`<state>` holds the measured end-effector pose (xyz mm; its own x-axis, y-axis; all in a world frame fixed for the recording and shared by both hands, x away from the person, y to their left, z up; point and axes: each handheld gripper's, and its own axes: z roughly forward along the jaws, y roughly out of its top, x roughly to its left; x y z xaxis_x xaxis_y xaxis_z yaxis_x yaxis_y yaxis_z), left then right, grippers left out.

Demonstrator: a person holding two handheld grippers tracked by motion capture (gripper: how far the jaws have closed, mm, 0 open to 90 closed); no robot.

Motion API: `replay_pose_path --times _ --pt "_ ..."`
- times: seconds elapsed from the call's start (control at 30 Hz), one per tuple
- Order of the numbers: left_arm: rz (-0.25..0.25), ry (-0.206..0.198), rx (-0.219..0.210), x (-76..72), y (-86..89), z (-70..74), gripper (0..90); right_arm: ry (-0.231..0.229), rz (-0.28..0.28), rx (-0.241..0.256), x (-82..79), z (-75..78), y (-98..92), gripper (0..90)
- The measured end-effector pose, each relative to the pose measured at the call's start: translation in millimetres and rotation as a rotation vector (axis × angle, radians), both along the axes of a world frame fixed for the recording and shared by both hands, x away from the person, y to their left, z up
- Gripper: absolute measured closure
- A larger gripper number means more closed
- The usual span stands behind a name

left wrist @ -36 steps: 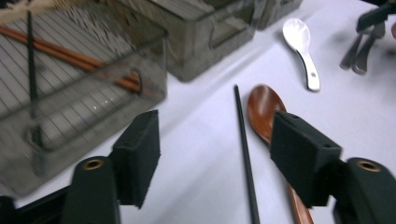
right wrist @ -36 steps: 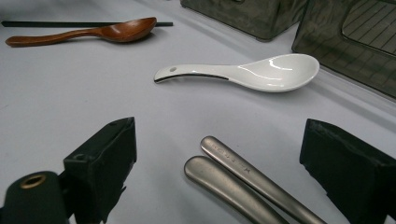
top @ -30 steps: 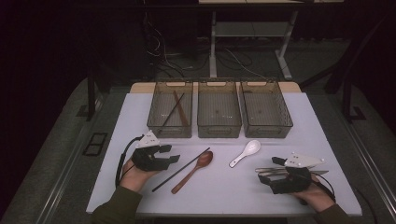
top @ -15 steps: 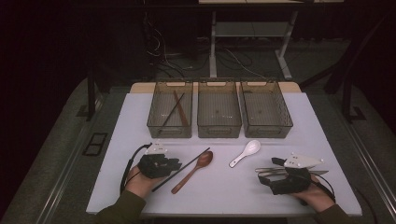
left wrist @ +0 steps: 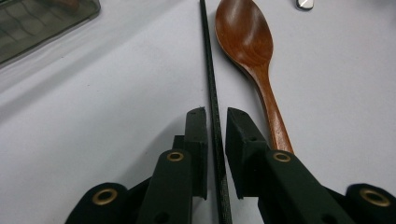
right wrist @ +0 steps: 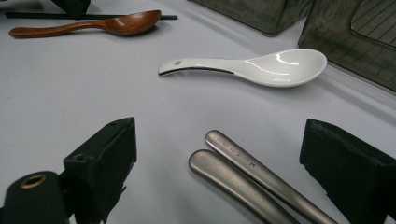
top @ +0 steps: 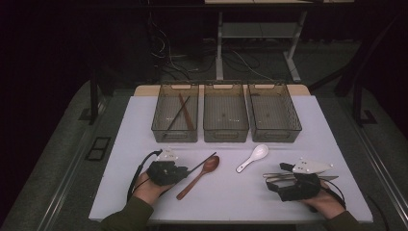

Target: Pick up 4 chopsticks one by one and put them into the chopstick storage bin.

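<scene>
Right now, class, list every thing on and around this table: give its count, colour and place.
Bins: three, clear smoky, in a row at the table's far side.
Chopsticks in bin: two, brown, crossed in the left bin.
Black chopstick: one, flat on the table between the left tongs' jaws.
Wooden spoon: one, brown, beside that chopstick.
Ceramic spoon: one, white, centre right.
Metal handles: two, grey, between the right tongs' jaws.
Table: one, white.
Left tongs: black, nearly closed around the chopstick.
Right tongs: black, wide open.
</scene>
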<state>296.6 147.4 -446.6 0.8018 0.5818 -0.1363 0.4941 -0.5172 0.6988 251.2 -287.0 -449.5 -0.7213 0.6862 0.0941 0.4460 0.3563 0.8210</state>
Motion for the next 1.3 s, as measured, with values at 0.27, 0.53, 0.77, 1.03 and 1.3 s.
replay_pose_path --times 0.27,0.53,0.77,1.03,1.3 --pt "0.005 -0.021 0.022 -1.8 -3.0 -1.3 84.0 0.001 -0.001 0.001 0.0 0.0 0.1 10.6" --pt "0.009 -0.017 0.033 -1.3 -4.1 -0.1 85.1 -0.004 0.001 -0.001 -0.4 0.2 0.4 10.6" --pt "0.012 0.001 0.022 1.0 -1.9 0.3 85.2 -0.001 0.0 -0.001 -0.1 0.1 -0.3 10.7" --pt "0.025 -0.004 0.007 3.3 5.9 5.4 85.2 -0.003 0.001 0.001 -0.4 0.5 -0.4 10.6" --pt "0.053 -0.02 -0.039 2.9 11.3 12.4 85.2 -0.003 -0.001 0.0 -0.4 0.4 -0.8 10.6"
